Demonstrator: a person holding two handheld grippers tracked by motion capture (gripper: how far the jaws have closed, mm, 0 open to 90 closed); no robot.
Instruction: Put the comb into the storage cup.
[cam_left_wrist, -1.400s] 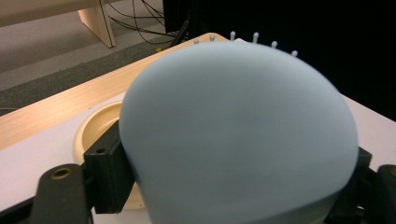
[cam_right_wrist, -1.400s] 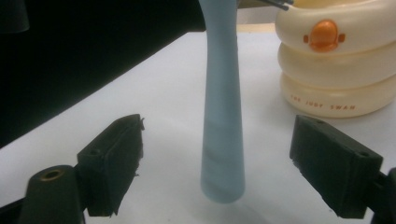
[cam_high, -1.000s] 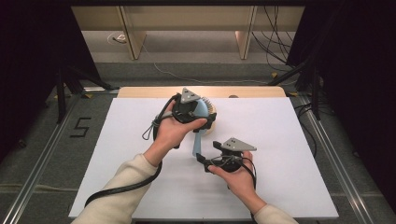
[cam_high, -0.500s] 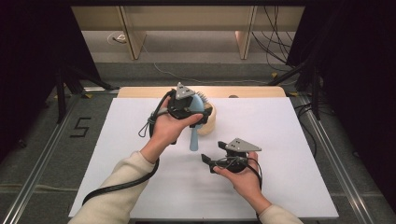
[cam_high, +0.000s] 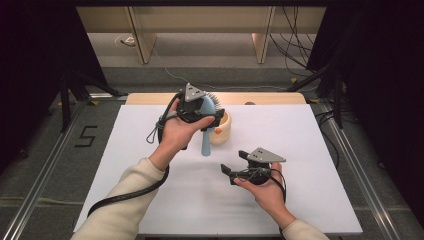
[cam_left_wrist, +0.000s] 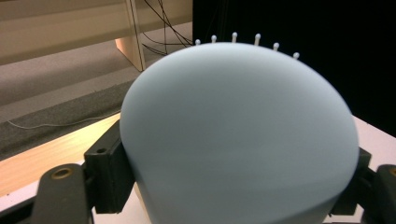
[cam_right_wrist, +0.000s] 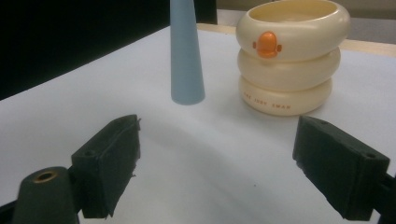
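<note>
Lifted since a second ago, the pale blue hairbrush (cam_high: 206, 120) now hangs handle-down beside the cream ringed cup (cam_high: 222, 128), its head clamped between the left gripper's (cam_high: 212, 114) jaws. Nearer the person, the right gripper (cam_high: 235, 165) has pulled back over the white table (cam_high: 310, 150), jaws spread wide, holding nothing.

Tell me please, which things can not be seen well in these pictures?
- Hairbrush bristle side: in the left gripper view its rounded back faces the camera; a few tips show over its edge.
- Brush head, right gripper view: cut off by the top edge, above the handle.
- Cream holder: its inside is hidden by the left gripper; its lettering is too small.
</note>
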